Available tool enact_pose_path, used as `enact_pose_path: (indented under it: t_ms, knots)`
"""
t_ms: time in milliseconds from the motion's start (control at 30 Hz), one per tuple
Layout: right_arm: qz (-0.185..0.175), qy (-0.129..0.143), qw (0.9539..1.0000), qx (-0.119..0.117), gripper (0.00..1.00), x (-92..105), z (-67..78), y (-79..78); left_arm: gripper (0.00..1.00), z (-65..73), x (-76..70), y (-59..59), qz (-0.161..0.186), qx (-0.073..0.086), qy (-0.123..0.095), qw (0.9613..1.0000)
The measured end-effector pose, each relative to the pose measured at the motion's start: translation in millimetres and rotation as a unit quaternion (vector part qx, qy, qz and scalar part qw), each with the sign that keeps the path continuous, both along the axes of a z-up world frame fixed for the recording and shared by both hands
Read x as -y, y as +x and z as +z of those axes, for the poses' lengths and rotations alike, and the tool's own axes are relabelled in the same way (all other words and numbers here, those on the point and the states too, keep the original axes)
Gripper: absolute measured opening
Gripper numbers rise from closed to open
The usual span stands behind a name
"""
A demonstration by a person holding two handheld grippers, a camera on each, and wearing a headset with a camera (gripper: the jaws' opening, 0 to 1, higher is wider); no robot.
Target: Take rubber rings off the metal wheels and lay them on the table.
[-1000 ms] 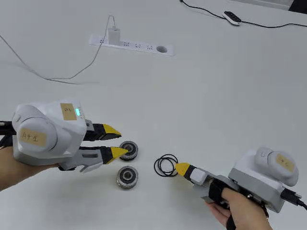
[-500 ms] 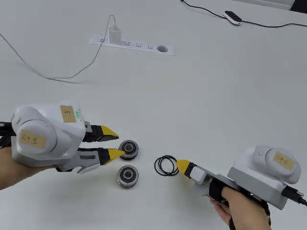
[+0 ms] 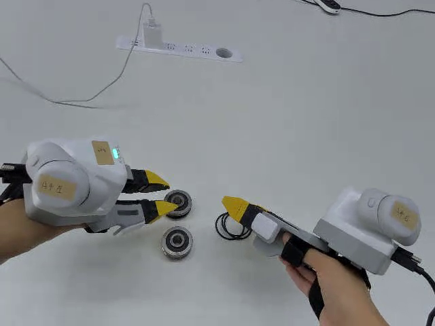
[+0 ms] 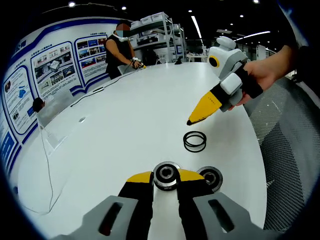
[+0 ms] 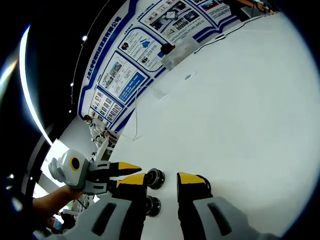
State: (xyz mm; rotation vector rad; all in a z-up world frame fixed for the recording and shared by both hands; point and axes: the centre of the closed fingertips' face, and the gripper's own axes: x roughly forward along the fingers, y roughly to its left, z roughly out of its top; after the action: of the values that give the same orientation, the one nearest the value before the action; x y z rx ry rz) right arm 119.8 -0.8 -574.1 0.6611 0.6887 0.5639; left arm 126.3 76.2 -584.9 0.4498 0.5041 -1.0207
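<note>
Metal wheel (image 3: 178, 202) sits just ahead of the left tongs (image 3: 166, 194), which are parted and empty; right tongs (image 3: 234, 205), also parted and empty, hover over the rubber rings (image 3: 230, 229).

In the left of the head view, my left gripper (image 3: 170, 194) has a white body, black jaws with yellow tips, beige labels (image 3: 103, 152) and a small green light (image 3: 116, 154). My right gripper (image 3: 231, 204) is white too, with yellow tips. The rubber rings (image 3: 230, 227) are black. The metal wheels (image 3: 178, 202) are silver-grey with dark centres. The table (image 3: 306, 122) is plain white.
</note>
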Motion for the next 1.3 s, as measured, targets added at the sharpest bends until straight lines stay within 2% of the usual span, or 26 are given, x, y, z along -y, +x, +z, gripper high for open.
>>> enact_pose_path:
  t_ms: [200, 500, 1300]
  knots:
    - [0.002, 0.014, 0.9999, -0.001, 0.25, -2.4, 0.3, 1.2, 0.18, -5.0, 5.1, 2.8, -0.004, -0.006, 0.001, 1.0000]
    - [0.001, 0.019, 0.9998, -0.005, 0.25, -3.0, -0.9, 1.5, 0.18, -13.5, 6.8, 2.5, -0.013, -0.015, 0.010, 0.9998]
    - [0.010, 0.038, 0.9991, -0.013, 0.24, -13.9, -0.4, 0.7, 0.14, -14.8, 6.4, 2.1, -0.021, -0.019, 0.013, 0.9995]
